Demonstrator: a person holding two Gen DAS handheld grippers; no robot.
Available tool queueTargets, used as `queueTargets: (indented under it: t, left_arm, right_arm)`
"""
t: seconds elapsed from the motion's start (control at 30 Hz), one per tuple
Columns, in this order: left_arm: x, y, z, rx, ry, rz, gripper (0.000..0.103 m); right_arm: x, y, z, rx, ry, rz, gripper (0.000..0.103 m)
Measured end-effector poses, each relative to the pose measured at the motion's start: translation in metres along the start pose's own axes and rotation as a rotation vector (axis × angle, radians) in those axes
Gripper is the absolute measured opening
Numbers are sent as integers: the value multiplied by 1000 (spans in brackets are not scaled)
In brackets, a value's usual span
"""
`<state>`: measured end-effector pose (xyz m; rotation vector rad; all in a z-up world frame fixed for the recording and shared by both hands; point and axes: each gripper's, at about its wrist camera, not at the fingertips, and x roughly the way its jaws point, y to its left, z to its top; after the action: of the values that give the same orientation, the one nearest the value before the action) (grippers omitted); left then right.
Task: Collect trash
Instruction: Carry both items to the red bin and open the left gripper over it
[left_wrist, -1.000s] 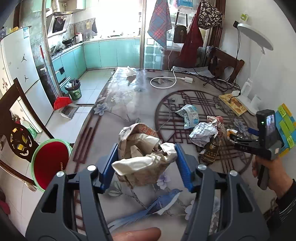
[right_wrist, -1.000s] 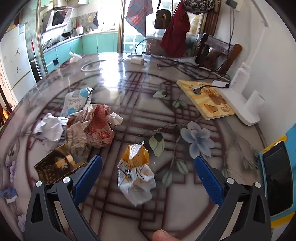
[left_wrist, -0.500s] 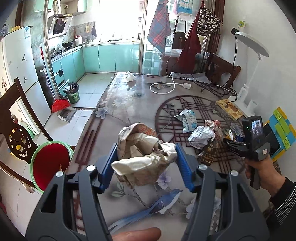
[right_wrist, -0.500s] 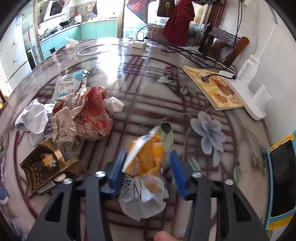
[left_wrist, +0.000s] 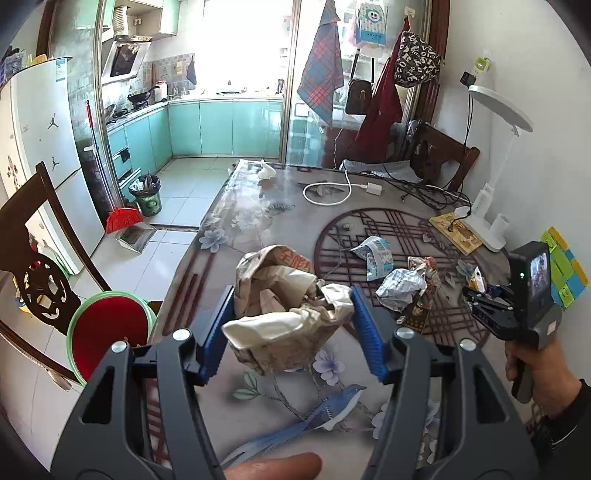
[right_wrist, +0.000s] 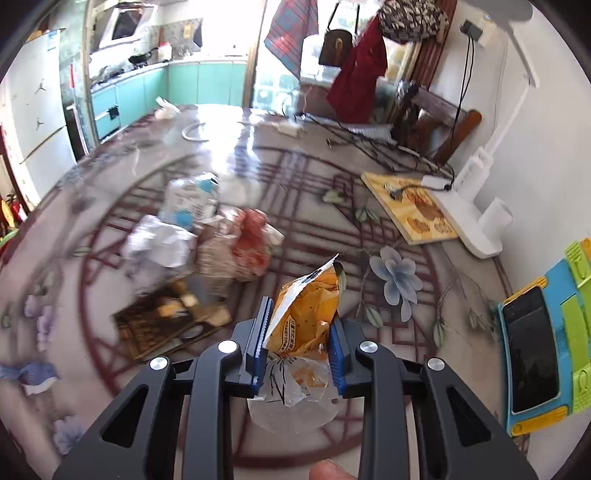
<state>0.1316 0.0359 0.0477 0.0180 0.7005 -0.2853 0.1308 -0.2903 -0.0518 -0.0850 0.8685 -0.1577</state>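
1. The left gripper (left_wrist: 291, 325) is clamping a crumpled brown paper bag (left_wrist: 284, 314) between its blue pads and is holding it above the table (left_wrist: 236, 221), near the table's edge.
2. The right gripper (right_wrist: 299, 339) is pinching an orange snack wrapper (right_wrist: 306, 317), onto which its jaws have just been closing; the wrapper's clear lower part is hanging below the pads, off the tabletop.
3. Other trash is lying together on the table's round lattice pattern: a white crumpled paper (left_wrist: 400, 286), a blue-and-white packet (left_wrist: 376, 254), a red-printed paper wad (right_wrist: 240, 251) and a flattened dark box (right_wrist: 166, 325).
4. A red-lined bin (left_wrist: 107, 332) is standing on the floor beside the table, under a wooden chair's arm.
5. A phone (right_wrist: 532, 354) is lying in a blue holder at the right table edge.
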Motion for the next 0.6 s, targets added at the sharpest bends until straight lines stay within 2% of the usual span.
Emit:
queueTargets:
  t: [0.27, 0.4, 0.6]
  left_arm:
    - [-28, 28, 24, -17, -55, 56, 61]
    - [-39, 55, 32, -27, -78, 123, 61]
    - [-33, 121, 31, -94, -79, 253, 61]
  right_arm:
    - [-67, 62, 16, -70, -98, 80, 27]
    - [-87, 100, 30, -94, -136, 138, 27]
    - [-104, 172, 52, -156, -177, 231, 27]
